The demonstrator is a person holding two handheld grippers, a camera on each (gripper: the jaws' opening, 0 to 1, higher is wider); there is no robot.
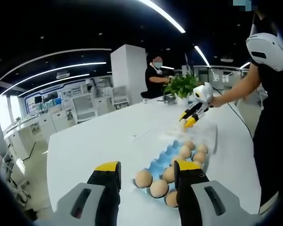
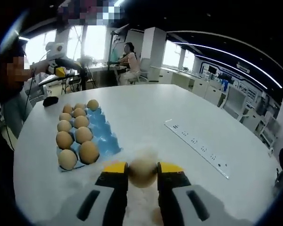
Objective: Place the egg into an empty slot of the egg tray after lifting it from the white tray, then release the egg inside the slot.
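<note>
Desk: white, round, in an open office; blue egg tray on it, mostly full.
Right tool: jaws closed on the egg across its middle, just beside the tray.
Left tool: jaws apart, holding nothing.
Egg: light, smooth, brittle; probably needs a gentle squeeze at its widest part.

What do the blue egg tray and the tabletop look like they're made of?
The egg tray looks like moulded paper pulp or matte plastic: a dull blue surface with soft-edged cups; I cannot tell which. The tabletop looks like smooth white laminate or something similar, showing a faint sheen.
</note>
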